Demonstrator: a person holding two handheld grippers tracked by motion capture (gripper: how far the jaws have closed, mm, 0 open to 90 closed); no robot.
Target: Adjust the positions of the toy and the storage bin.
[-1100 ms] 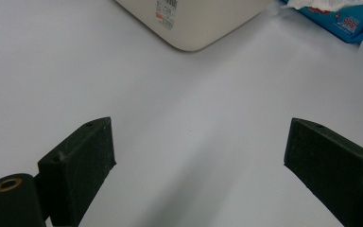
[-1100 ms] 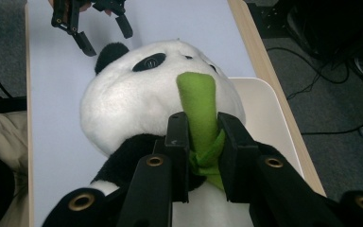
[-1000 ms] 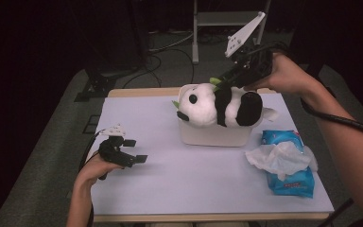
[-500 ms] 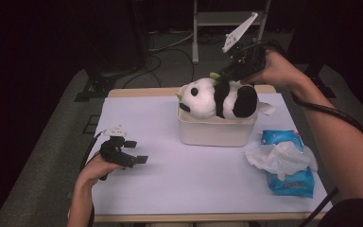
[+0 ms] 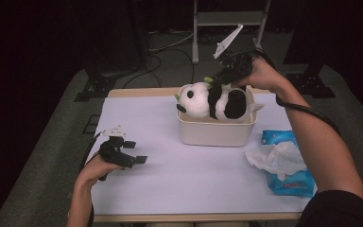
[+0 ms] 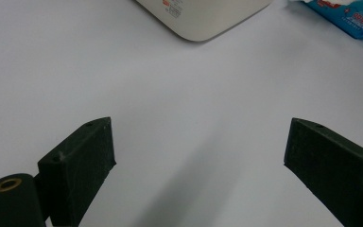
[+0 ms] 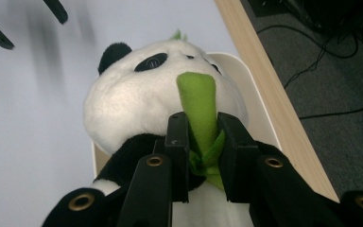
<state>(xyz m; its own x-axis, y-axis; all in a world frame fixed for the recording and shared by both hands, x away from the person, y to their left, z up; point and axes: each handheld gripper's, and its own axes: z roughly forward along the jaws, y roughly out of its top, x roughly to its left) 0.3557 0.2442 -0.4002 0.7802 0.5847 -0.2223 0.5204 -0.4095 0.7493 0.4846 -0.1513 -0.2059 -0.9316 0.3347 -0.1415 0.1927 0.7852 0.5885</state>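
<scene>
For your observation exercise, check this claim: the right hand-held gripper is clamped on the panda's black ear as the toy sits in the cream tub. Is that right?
Not quite. The right hand-held gripper is clamped on the green bamboo piece on the plush panda, not on its black ear, as the right gripper view shows. The rest stands: the toy sits in the cream tub.
</scene>
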